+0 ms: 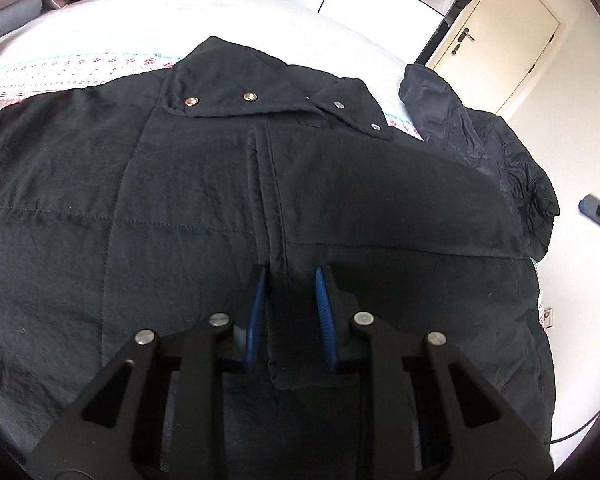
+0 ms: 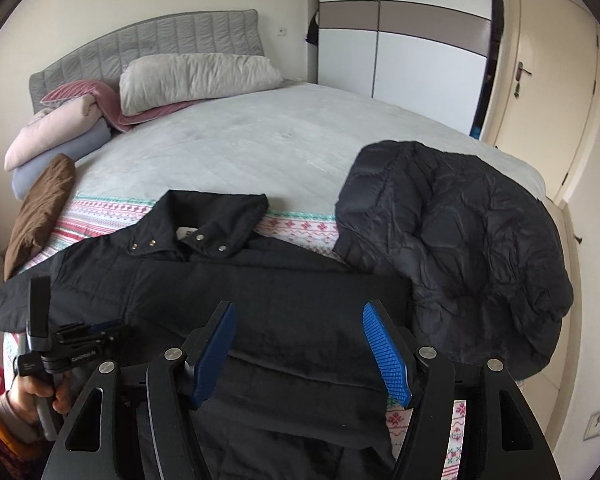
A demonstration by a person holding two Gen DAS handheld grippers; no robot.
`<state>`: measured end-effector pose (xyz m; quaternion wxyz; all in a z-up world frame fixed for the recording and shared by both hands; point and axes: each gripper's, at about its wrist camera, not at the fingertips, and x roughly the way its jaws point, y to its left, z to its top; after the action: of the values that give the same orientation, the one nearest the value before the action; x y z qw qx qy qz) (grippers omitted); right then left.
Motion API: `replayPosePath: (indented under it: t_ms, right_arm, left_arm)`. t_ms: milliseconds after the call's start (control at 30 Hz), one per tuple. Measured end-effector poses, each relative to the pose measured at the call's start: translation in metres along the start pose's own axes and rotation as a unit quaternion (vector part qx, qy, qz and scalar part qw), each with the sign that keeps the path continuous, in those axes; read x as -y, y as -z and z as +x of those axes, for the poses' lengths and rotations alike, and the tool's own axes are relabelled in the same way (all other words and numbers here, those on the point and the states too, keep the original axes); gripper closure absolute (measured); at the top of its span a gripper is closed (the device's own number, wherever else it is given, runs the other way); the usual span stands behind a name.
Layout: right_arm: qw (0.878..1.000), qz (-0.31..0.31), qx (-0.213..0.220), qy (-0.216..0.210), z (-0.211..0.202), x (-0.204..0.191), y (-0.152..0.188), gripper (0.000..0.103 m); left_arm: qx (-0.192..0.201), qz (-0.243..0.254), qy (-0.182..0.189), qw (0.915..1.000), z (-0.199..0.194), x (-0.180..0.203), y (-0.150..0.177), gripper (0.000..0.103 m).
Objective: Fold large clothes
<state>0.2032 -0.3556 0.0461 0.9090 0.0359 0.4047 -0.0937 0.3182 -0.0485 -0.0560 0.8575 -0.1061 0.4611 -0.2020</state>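
Note:
A black quilted jacket (image 1: 180,200) lies front-up on the bed, collar with snap buttons (image 1: 248,97) at the far side. One sleeve is folded across its chest (image 1: 380,200). My left gripper (image 1: 290,276) is partly open, its blue pads (image 1: 257,308) straddling the sleeve's cuff end, which lies between the jaws. My right gripper (image 2: 298,314) is open wide and empty above the folded sleeve (image 2: 300,312). The same jacket shows in the right wrist view (image 2: 204,280), with the left gripper body (image 2: 72,344) at lower left.
A second dark puffer jacket (image 2: 460,232) is heaped on the bed's right edge, also in the left wrist view (image 1: 480,140). Pillows and folded blankets (image 2: 188,76) lie at the headboard, a brown cushion (image 2: 40,208) at left. A door (image 2: 540,92) and wardrobe stand beyond.

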Motion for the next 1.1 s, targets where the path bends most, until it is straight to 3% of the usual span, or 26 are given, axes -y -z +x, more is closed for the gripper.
replayPosePath:
  t_ms: [33,200,267,433,600,733,900,1100]
  right_arm:
    - [1.0,0.01,-0.007,0.0,0.008,0.007,0.007,0.036]
    - [0.997,0.062,-0.037,-0.023,0.04,0.021,0.043,0.036]
    - [0.996,0.073,-0.042,-0.034,0.043,0.016,0.052,0.036]
    - [0.995,0.068,-0.055,-0.049,0.038,-0.012,0.061,0.036]
    - [0.996,0.039,-0.054,-0.051,0.013,-0.047,0.067,0.025]
    - [0.997,0.018,-0.056,-0.051,-0.007,-0.072,0.076,0.016]
    - [0.996,-0.011,-0.068,-0.059,-0.028,-0.101,0.096,0.014]
    - [0.993,-0.045,-0.082,-0.069,-0.042,-0.128,0.117,0.014]
  left_arm:
    - [0.003,0.003,-0.003,1.0,0.0,0.0,0.001,0.073]
    - [0.0,0.037,-0.022,0.9991,-0.024,0.002,0.004,0.03]
    - [0.012,0.045,-0.037,0.9982,-0.04,0.0,0.005,0.02]
    - [-0.003,0.037,-0.066,0.9972,-0.076,-0.016,0.009,0.014]
    - [-0.015,0.001,-0.079,0.9968,-0.115,-0.051,0.025,0.009]
    - [0.007,-0.052,-0.095,0.9941,-0.153,-0.091,0.043,0.009]
    - [0.017,-0.14,-0.097,0.9853,-0.188,-0.158,0.072,0.009]
    - [0.038,-0.226,-0.102,0.9679,-0.223,-0.247,0.102,0.009]
